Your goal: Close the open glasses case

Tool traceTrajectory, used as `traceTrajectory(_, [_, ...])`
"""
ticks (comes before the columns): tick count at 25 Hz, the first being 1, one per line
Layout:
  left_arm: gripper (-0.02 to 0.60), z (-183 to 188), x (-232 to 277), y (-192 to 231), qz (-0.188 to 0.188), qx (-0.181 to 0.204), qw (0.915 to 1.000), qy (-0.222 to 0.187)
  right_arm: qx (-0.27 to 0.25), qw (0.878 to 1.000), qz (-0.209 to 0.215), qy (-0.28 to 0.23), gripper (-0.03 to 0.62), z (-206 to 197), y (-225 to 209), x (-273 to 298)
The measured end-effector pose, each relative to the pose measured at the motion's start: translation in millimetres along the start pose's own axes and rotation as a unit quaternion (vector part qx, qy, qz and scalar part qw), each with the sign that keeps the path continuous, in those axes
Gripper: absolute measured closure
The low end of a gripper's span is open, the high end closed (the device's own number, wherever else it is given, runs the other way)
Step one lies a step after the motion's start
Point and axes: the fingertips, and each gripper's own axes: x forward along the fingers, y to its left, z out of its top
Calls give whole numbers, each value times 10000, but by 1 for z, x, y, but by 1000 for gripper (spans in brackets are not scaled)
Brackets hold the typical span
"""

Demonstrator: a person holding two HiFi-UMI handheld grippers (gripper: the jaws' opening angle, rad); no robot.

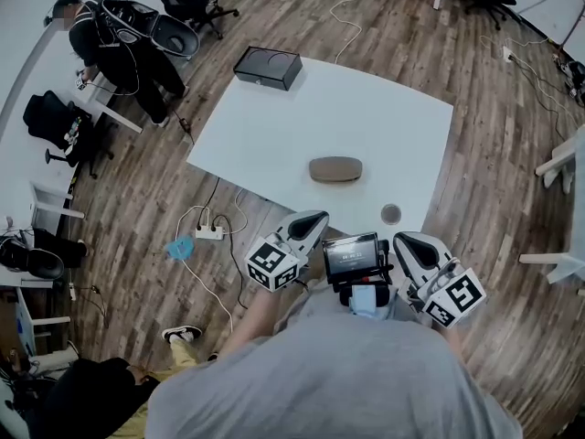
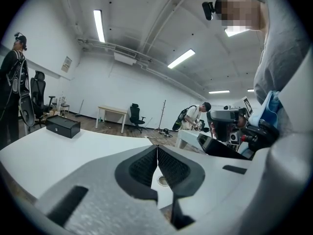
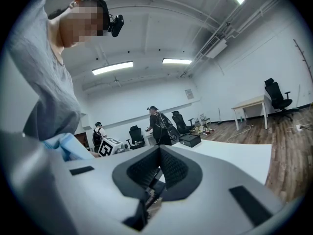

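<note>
A brown oval glasses case (image 1: 335, 168) lies near the middle of the white table (image 1: 274, 126). From above it is a smooth oval with no raised lid showing. Both grippers hang close to my body, off the table's near edge and well short of the case. The left gripper (image 1: 313, 220) points toward the table with its jaws pressed together (image 2: 157, 153) and nothing between them. The right gripper (image 1: 406, 241) is likewise shut and empty (image 3: 159, 156). Neither gripper view shows the case.
A black box (image 1: 267, 67) sits at the table's far corner, also in view as the black box (image 2: 62, 126) and the black box (image 3: 190, 140). A small round disc (image 1: 390, 213) lies by the near edge. A standing person (image 1: 119, 44), office chairs, cables and a power strip (image 1: 208, 232) surround the table.
</note>
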Motion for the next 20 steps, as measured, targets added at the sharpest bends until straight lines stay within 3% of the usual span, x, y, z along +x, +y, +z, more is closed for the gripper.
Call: traceTrajectory(20, [561,0,7,-11,-19,105,9999,91,-16,10000,49,-75,565,4,-3,-10])
